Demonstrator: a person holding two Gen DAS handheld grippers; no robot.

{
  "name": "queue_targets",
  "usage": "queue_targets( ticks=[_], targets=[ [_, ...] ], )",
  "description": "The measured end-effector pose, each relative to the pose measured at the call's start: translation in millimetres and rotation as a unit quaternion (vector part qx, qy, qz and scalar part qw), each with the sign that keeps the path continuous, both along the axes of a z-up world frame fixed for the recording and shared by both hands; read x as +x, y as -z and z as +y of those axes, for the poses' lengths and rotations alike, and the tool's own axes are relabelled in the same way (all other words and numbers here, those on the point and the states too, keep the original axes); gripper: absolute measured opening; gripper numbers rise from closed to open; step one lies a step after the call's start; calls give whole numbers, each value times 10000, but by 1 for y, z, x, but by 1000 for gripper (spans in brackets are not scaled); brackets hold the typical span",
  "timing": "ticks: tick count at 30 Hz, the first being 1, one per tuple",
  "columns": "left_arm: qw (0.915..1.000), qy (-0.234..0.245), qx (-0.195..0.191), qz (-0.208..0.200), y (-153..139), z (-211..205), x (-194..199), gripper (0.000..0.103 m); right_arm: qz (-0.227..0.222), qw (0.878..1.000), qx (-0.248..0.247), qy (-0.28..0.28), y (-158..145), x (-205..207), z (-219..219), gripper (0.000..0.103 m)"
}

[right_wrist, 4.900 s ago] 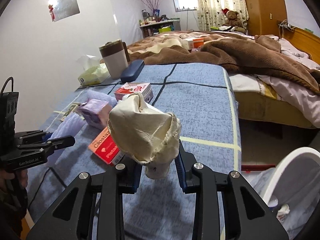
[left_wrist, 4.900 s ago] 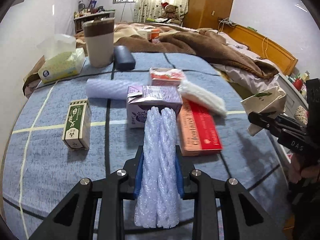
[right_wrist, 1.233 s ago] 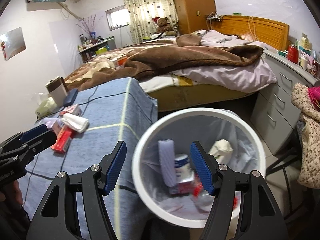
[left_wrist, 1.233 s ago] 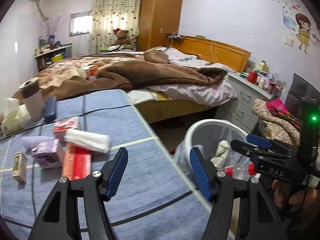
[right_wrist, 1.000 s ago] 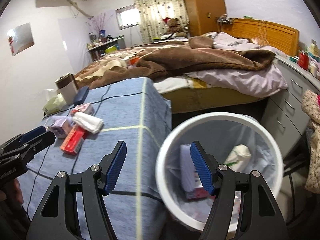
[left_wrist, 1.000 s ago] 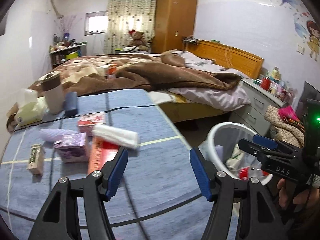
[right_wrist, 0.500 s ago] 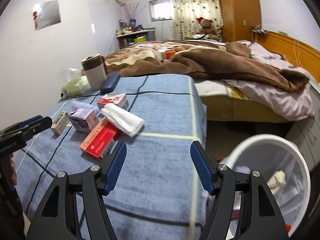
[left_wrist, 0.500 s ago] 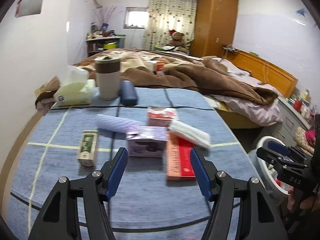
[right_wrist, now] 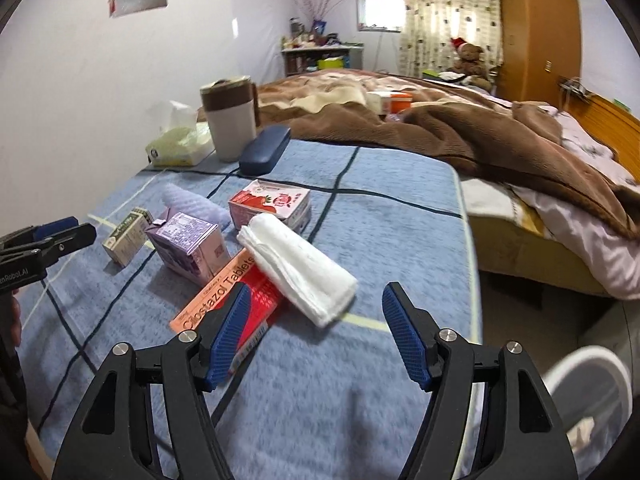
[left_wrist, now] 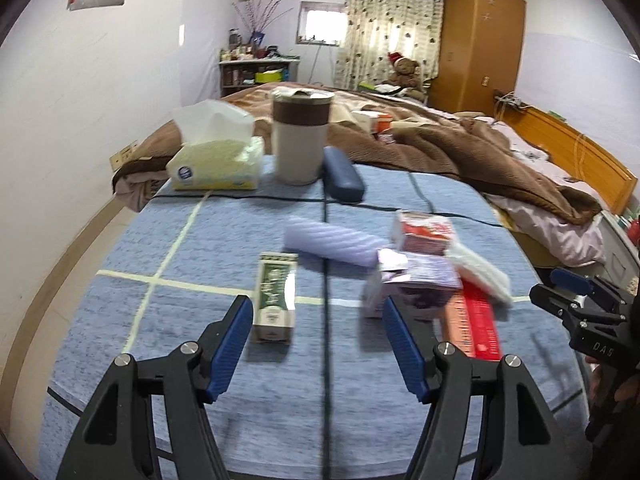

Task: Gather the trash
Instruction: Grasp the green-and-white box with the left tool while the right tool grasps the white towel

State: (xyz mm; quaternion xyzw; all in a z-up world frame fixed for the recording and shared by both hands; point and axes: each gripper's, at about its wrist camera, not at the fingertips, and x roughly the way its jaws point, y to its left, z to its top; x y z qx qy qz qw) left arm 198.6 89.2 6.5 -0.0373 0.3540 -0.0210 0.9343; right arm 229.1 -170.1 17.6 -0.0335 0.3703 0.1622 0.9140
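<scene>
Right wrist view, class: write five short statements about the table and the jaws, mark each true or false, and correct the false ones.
1. The white folded cloth lies partly on the red tablet box. True.
2. The right gripper holds the cloth. False: its jaws are open and hold nothing.
3. The purple carton stands between the green box and the tablet box. True.
4. The dark blue case lies in the white bin. False: it lies on the blue tablecloth, beside the brown-banded cup.
5. The left gripper grips the green box. False: its jaws are open and empty.
</scene>
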Motion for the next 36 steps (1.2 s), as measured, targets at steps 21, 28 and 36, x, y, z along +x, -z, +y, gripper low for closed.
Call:
queue_targets(
  ticks=[21,28,36],
  targets=[
    [9970,-330,134,690,46,25,52,71,506,9966,-81,-650,22,40,15,72],
    [9961,-278,-110,832,56,26,56,69,766,9953,229,-554,25,44,10,72],
    [9962,-177,-77,852,56,20,54,40,782,9951,338,-502,26,39,5,59]
  ],
)
